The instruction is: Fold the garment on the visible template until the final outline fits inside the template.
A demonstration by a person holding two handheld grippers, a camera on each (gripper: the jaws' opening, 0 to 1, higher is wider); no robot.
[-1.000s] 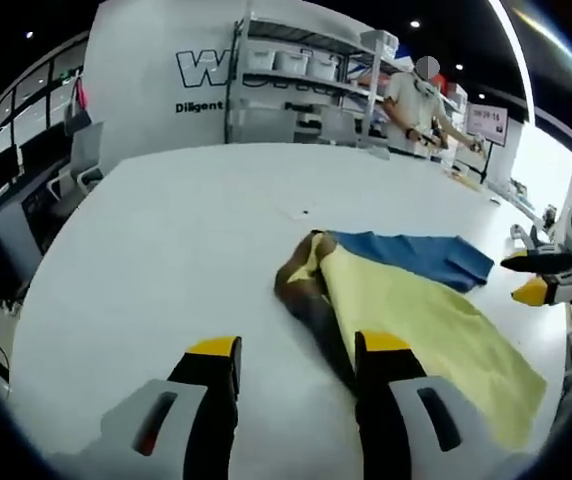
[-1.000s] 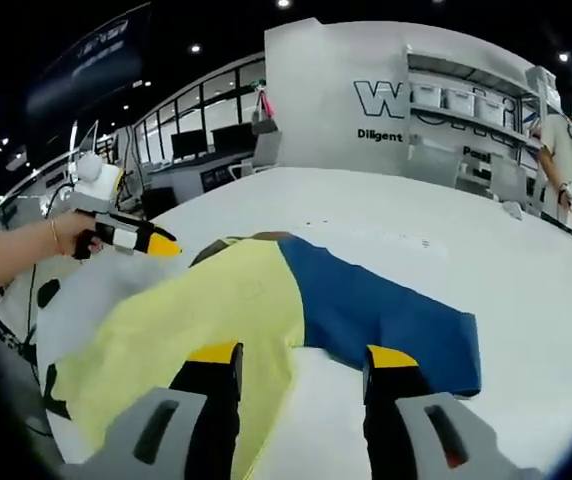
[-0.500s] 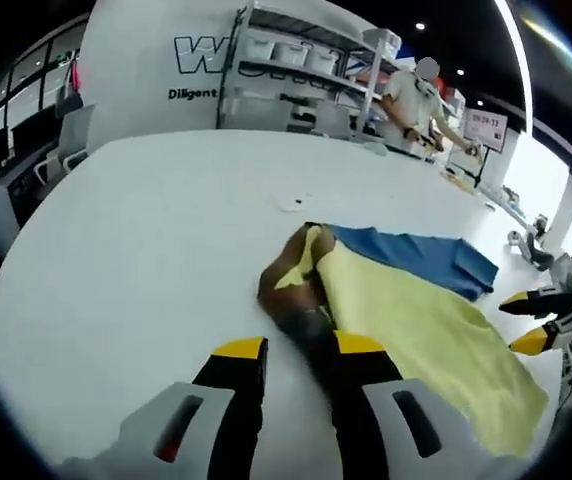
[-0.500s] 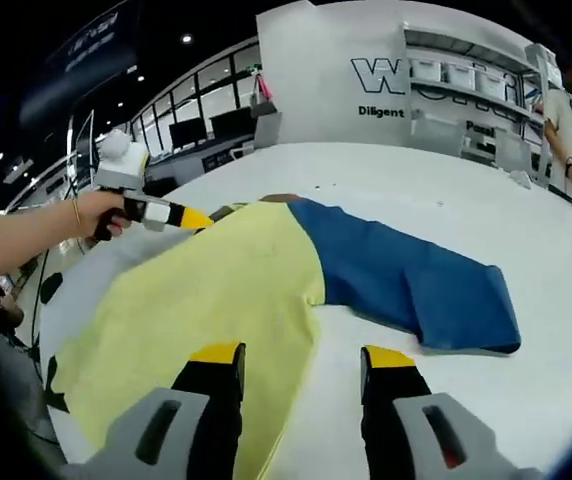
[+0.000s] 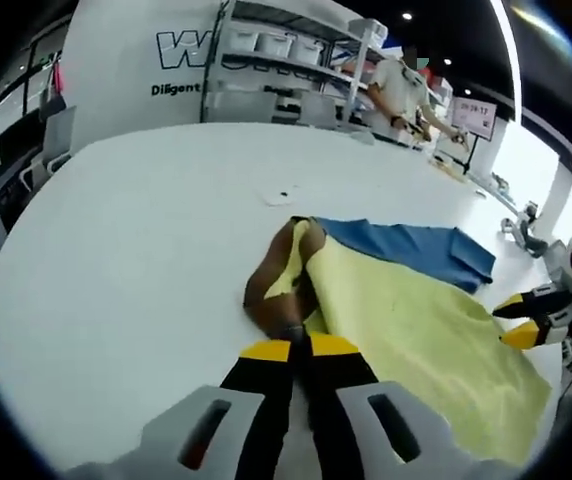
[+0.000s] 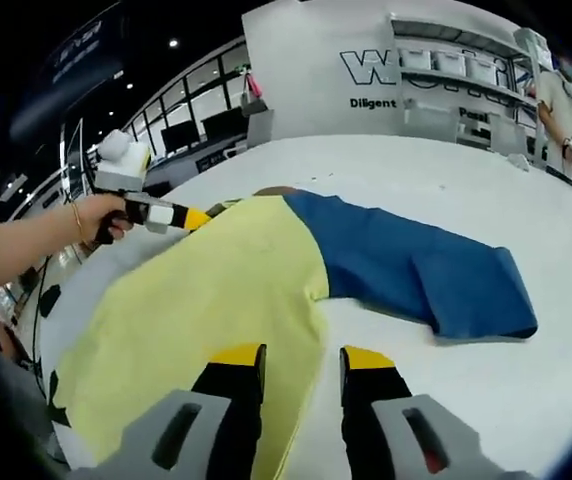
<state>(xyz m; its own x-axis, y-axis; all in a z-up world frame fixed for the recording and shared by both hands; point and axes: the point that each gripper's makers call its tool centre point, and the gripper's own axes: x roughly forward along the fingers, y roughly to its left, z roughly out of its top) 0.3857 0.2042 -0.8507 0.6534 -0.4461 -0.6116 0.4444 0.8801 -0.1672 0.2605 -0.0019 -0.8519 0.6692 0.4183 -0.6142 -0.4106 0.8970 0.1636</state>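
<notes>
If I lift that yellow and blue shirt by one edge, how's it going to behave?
The shirt will probably drape and sag, since it lies flat with soft creases on the white table. It looks thin, so likely light. Its dark bunched edge, pinched by the left gripper, may drag the rest along rather than lift cleanly.

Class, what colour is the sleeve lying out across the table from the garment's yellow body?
The sleeve is blue; it shows best in the right gripper view.

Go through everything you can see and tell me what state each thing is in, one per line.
Garment: spread flat on the white table, yellow body, blue sleeve out to one side.
Dark sleeve: bunched.
Left tongs: shut on the dark sleeve.
Right tongs: narrowly open over the yellow edge.
</notes>
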